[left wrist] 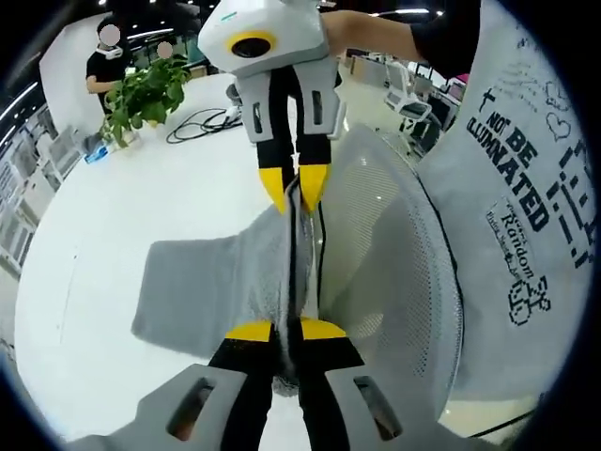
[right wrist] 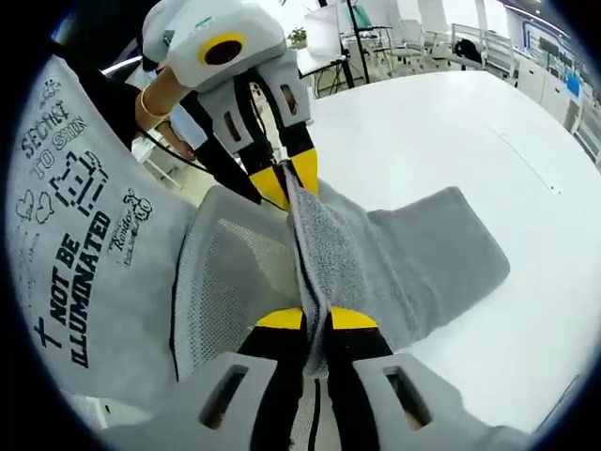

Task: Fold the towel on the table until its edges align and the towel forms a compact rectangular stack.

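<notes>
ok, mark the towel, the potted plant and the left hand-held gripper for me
towel (left wrist: 202, 282), left gripper view, flat part lying on the table
potted plant (left wrist: 143, 94), left gripper view, its leaves
left hand-held gripper (left wrist: 286, 329), left gripper view, between its yellow tips, pinching the towel

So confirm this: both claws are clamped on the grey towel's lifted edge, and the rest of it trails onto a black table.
Not quite: the table is white, not black, as the right gripper view shows. The rest holds: the left claw and right claw are both clamped on the grey towel's lifted edge.
</notes>
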`<act>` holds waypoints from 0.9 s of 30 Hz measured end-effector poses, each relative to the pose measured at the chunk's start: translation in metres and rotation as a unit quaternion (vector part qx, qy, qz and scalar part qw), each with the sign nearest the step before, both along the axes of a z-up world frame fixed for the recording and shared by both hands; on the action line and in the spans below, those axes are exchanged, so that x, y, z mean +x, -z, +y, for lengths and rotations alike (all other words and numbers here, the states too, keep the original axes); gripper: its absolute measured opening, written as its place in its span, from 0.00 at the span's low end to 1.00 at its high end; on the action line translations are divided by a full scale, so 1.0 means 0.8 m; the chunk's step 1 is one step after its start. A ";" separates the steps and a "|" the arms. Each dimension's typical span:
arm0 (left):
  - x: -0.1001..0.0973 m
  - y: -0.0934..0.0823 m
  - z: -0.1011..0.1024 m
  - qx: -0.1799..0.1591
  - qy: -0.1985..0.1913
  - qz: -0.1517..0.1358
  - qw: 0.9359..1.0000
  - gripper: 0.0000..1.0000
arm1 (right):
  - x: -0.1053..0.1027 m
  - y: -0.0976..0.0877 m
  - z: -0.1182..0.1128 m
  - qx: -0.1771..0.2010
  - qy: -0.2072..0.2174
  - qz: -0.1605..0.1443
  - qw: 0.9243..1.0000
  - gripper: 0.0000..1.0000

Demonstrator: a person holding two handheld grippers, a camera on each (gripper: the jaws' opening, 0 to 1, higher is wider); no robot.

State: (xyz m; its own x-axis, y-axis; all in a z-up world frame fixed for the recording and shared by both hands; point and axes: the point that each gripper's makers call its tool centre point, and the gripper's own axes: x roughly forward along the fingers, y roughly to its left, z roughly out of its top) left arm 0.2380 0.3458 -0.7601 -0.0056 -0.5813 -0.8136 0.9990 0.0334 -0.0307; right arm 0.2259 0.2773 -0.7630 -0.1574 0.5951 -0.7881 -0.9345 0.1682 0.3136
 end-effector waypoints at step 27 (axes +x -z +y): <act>-0.013 -0.036 -0.007 -0.019 0.028 0.023 0.999 0.08 | -0.019 -0.041 -0.004 -0.006 -0.035 0.029 0.999 0.05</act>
State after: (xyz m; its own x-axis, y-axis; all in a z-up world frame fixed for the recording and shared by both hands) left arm 0.2278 0.3404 -0.7311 -0.0758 -0.6102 -0.7886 0.9967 -0.0239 -0.0773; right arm 0.2110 0.2738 -0.7305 -0.2436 0.5711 -0.7839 -0.9244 0.1080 0.3659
